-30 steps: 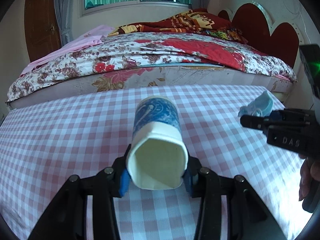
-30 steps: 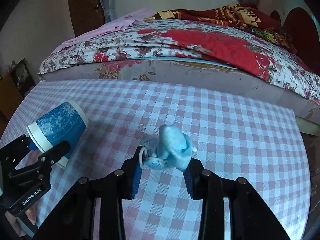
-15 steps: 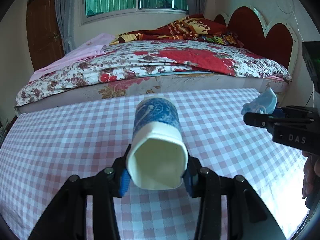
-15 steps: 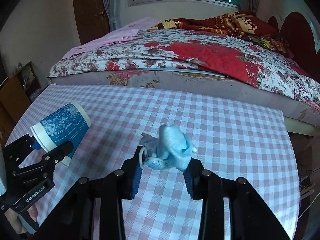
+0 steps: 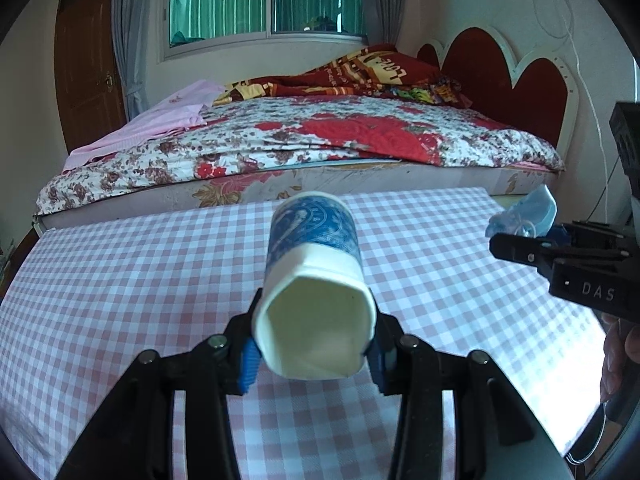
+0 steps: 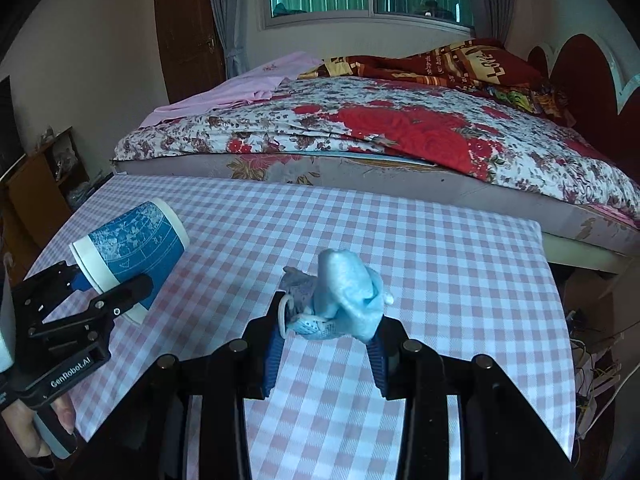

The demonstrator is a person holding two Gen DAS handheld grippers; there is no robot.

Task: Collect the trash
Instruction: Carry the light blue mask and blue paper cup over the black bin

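Both loads risen clear of the checked tablecloth [image 5: 120, 264]: my left gripper [image 5: 314, 354] pinches the paper cup [image 5: 314, 276], axis pointing forward; my right gripper [image 6: 326, 346] clamps the crumpled face mask [image 6: 344, 296].

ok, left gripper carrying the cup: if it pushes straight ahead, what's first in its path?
Probably nothing on the table: the left gripper, shut on the paper cup, points across bare checkered cloth toward the bed. The mattress edge looks first; depth unclear.
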